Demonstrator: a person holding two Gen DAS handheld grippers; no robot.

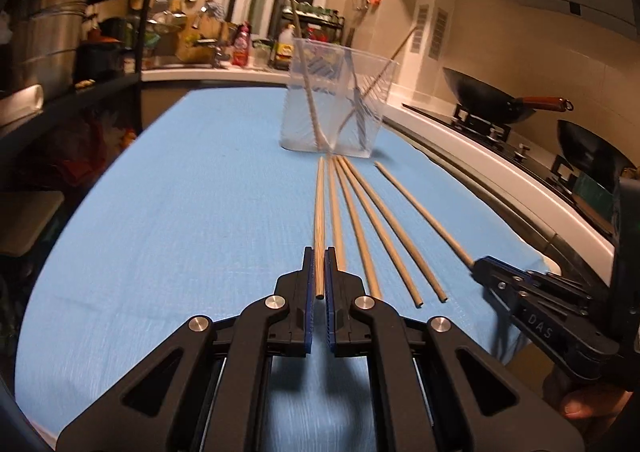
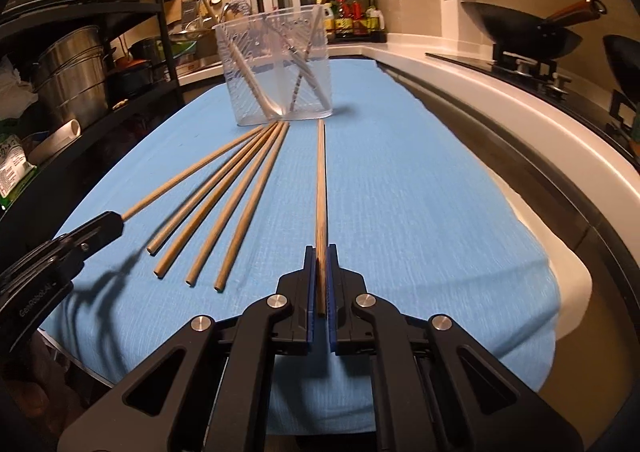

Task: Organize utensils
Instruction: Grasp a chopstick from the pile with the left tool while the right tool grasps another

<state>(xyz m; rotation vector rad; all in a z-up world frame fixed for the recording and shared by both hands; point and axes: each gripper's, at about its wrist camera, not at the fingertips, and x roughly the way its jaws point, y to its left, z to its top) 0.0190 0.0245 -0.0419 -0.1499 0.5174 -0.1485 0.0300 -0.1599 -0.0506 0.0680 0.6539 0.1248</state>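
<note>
While both claws pinch chopsticks, only the left view [image 1: 319, 264] shows fingertips [image 1: 580, 408].

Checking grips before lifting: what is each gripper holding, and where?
Left gripper pinches the leftmost chopstick near its thick end; right gripper pinches the separate chopstick likewise.

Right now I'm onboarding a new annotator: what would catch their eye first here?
Wooden chopsticks fan across the blue cloth toward a clear plastic holder already holding a few. Each gripper is shut on one stick: the left gripper on the leftmost, the right gripper on the rightmost.
</note>
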